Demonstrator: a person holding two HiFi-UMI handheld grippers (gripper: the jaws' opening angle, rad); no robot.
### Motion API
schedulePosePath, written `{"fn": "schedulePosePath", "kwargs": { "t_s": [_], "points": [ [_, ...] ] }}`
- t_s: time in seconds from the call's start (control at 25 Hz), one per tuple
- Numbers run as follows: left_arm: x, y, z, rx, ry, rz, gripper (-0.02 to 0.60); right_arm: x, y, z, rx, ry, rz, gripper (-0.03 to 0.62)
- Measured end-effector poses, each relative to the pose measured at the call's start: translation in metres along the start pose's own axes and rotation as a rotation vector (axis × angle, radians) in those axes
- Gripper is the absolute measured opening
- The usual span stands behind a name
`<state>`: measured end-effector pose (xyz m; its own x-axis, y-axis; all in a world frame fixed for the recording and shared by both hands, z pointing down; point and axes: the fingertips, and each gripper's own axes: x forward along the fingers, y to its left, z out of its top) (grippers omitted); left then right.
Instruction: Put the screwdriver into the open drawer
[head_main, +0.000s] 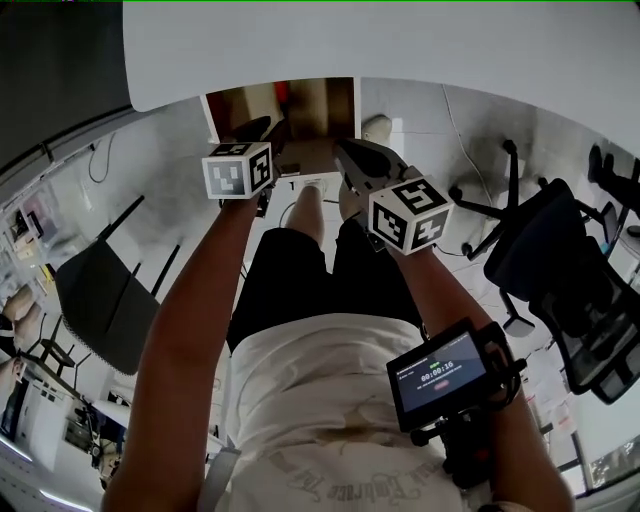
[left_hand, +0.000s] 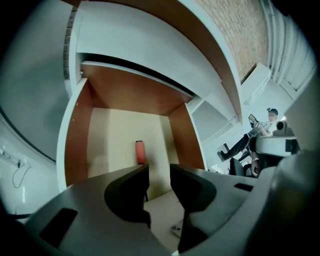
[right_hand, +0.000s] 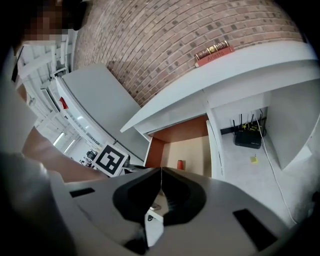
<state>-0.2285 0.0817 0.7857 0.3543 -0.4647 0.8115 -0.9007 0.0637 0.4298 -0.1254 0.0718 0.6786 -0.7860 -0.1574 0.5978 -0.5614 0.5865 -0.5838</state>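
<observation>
The open drawer (left_hand: 77, 145) has brown side walls and a pale floor. On that floor lies the screwdriver (left_hand: 140, 152), of which I see the red handle; its shaft is hidden behind my left jaws. My left gripper (left_hand: 159, 172) hangs over the drawer's front part, open, nothing between its fingers. The right gripper view shows the same drawer (right_hand: 200, 147) and the red handle (right_hand: 180, 164) beyond my right gripper (right_hand: 161, 175), whose jaws meet in a thin line, shut on nothing. In the head view both grippers, left (head_main: 262, 203) and right (head_main: 352, 165), are held out over the white drawer front (head_main: 318, 185).
The drawer belongs to a white shelf unit against a brick wall (right_hand: 200, 30). A black router (right_hand: 247, 136) and a yellow note (right_hand: 254, 159) sit in the compartment to the right. Office chairs (head_main: 560, 270) stand at the right, a dark chair (head_main: 100, 290) at the left.
</observation>
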Motion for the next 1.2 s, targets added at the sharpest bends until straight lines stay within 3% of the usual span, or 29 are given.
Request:
{"fn": "schedulePosePath", "kwargs": {
  "t_s": [0.24,0.44,0.8,1.2],
  "points": [
    [-0.043,-0.001,-0.011,-0.061,-0.1,-0.059,0.108,-0.013,0.027,0.027,-0.037,-0.016,0.0,0.023],
    [-0.087,-0.011,0.0,-0.027,-0.142,-0.02,0.063,-0.024,0.045,0.045,-0.055,-0.037,0.011,0.023],
    [-0.151,-0.05,0.034,0.029,-0.268,-0.075,0.04,-0.052,0.083,0.08,-0.132,-0.108,0.015,0.021],
    [-0.232,-0.11,0.065,0.068,-0.434,-0.123,0.025,-0.108,0.129,0.105,-0.239,-0.175,0.143,0.021]
  ]
}}
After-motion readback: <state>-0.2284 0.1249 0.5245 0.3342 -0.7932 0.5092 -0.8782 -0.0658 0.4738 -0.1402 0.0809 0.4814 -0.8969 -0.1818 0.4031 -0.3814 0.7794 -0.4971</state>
